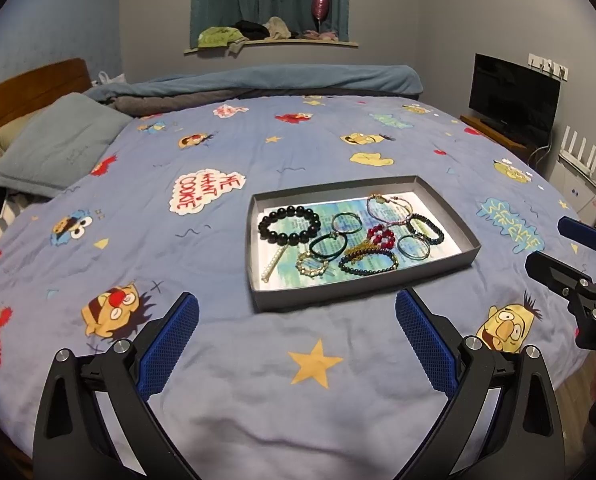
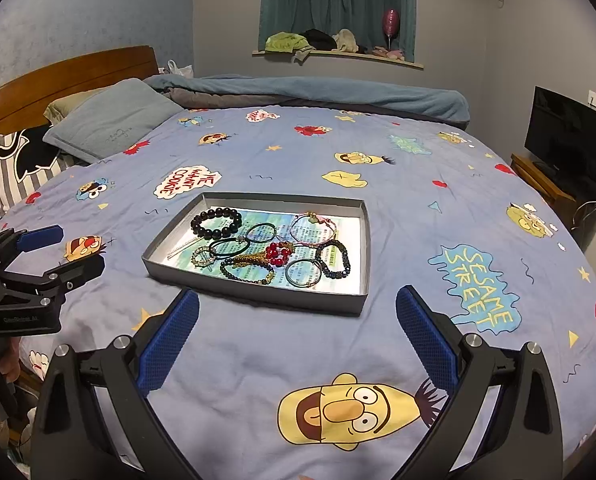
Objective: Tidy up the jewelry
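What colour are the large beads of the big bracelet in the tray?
Black bead bracelet, clearest in the left wrist view.

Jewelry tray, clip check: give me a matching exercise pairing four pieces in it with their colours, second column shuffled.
Things:
1. large-bead bracelet
2. flower-shaped bead cluster
3. straight bead bar
4. thin cord bracelet

Colours:
A. pink
B. black
C. white pearl
D. red

All four lie inside the grey tray on the bedspread.

Pairs: 1-B, 2-D, 3-C, 4-A
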A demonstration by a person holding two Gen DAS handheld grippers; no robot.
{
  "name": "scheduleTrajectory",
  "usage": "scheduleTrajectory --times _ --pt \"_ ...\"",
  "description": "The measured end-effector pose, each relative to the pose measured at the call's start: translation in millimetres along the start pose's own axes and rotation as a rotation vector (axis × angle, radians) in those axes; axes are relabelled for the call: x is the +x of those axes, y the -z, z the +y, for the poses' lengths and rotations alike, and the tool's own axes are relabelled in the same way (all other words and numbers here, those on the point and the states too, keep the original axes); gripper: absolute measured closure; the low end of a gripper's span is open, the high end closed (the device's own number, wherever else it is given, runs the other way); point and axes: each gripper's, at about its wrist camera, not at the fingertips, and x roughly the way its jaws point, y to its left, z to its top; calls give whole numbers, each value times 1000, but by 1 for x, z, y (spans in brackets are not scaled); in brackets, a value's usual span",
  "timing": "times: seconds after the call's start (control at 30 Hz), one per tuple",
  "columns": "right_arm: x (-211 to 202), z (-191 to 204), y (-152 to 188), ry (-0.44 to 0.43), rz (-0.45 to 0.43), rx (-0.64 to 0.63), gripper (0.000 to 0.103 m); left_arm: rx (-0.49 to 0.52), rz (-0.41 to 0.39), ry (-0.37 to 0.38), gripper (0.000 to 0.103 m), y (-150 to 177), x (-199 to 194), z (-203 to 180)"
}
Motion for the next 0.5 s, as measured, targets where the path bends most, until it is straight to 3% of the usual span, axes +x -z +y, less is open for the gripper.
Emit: scheduleTrajectory --times 0.5 --pt "1 -1 2 -4 5 3 6 9 1 0 5 0 0 -3"
